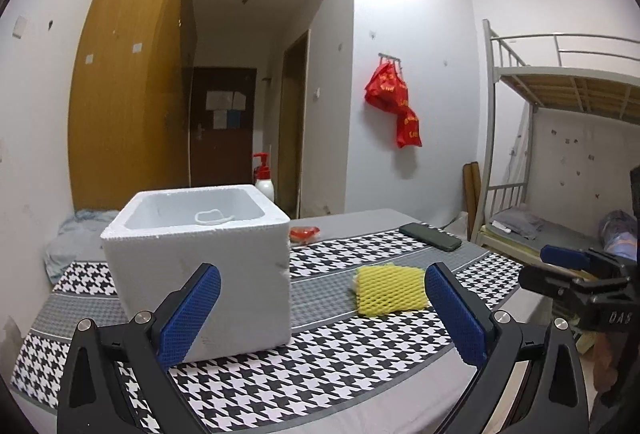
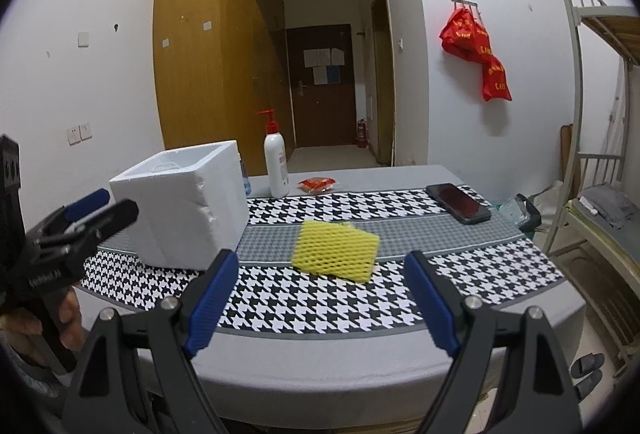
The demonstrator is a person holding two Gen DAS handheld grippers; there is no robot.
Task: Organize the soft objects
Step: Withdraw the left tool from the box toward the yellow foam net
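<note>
A yellow foam net sleeve lies flat on the houndstooth tablecloth; it also shows in the right wrist view. A white foam box stands open-topped to its left, with a white foam piece inside; the box shows in the right wrist view too. My left gripper is open and empty, near the box's front right corner. My right gripper is open and empty, short of the sleeve, over the table's front edge.
A black phone lies at the table's right. A small red packet and a white pump bottle stand at the back. A bunk bed is to the right. The other gripper shows at each view's side.
</note>
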